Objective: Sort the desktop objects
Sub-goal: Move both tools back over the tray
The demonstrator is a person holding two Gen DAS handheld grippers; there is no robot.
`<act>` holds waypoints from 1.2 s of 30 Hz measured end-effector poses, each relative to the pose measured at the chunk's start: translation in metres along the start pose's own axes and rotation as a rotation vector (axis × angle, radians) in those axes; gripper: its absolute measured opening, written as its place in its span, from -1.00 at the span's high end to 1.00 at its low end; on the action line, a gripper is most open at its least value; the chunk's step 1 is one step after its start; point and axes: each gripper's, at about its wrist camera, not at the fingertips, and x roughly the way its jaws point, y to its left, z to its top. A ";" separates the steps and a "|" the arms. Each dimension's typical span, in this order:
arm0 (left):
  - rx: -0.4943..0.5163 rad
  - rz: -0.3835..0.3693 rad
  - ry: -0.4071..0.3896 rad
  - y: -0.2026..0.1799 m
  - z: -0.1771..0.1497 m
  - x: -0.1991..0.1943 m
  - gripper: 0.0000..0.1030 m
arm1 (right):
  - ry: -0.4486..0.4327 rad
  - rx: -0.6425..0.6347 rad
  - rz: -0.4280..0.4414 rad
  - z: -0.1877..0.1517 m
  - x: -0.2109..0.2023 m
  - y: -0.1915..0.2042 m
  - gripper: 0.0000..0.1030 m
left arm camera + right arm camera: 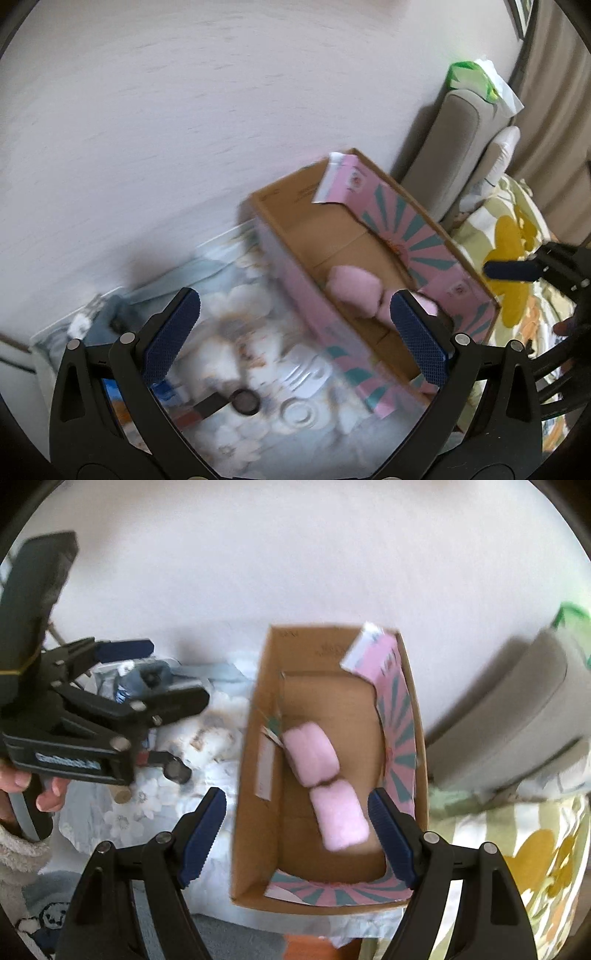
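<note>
An open cardboard box (258,775) with a pink and teal sunburst print is sitting on a pale floral cloth (122,823) against a white wall (295,554), and two soft pink bundles (327,790) are lying inside it on the brown bottom, touching end to end. The right gripper (297,834) is hovering over the box's near end with its jaws spread wide and nothing between them, one blue pad (203,834) hanging outside the box's left wall and the other over its right side. The left gripper (295,336) is likewise gaping empty, poised above the cloth just left of the box; in the right wrist view it is showing at the left edge, gripped by a bare hand (44,794). On the cloth beside the box a small dark round object (244,401) on a dark strap is lying near a clear ring (297,413), both blurred. Right of the box, a grey cushion (450,147) is leaning on the wall, with a green and white bag (476,79) on top and a yellow-flowered fabric (509,236) below.
</note>
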 end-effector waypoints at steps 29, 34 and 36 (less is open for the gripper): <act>-0.201 0.125 -0.006 0.124 -0.161 -0.065 -0.99 | 0.026 -0.062 0.154 -0.026 0.051 0.128 -0.47; -0.223 0.119 0.008 0.128 -0.194 -0.056 -0.99 | 0.028 -0.048 0.171 -0.036 0.069 0.135 -0.47; -0.251 0.113 0.006 0.130 -0.208 -0.051 -0.99 | 0.008 -0.054 0.177 -0.043 0.074 0.140 -0.47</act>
